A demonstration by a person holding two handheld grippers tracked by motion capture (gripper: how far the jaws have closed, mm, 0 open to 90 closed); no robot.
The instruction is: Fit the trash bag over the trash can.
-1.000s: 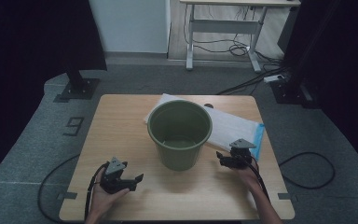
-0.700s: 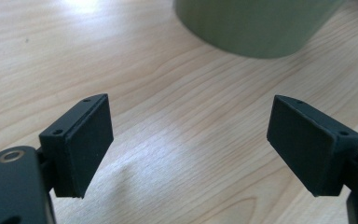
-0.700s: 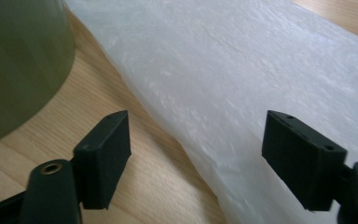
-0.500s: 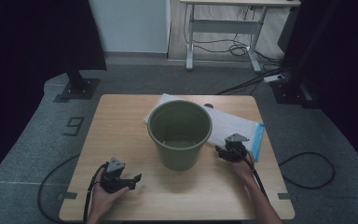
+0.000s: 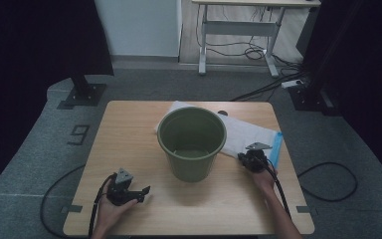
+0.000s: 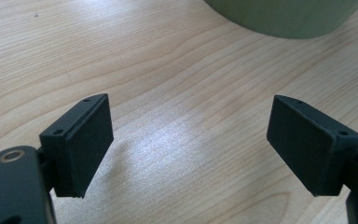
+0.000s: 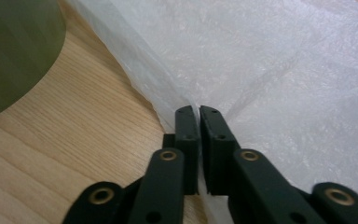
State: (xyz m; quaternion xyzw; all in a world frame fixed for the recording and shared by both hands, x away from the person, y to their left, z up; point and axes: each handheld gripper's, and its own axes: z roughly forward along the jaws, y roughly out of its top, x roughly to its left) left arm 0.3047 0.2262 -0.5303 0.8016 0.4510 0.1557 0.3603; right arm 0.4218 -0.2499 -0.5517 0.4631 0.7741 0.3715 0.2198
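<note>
Right of bucket: my right gripper clamped on plastic bag edge; jaws just closed.
Bag: flat on table, tucked behind green bucket.
Left gripper: released, idle.
Tip: I'd lift slowly, keep the film pinched.
Change: right hand shifted toward the bag.

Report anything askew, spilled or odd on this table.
Nothing is spilled or damaged. One oddity: the green bucket stands upright on part of the white plastic bag, pinning it flat, while the right tool is shut on the bag's near edge. The left tool is open over bare wood.
</note>
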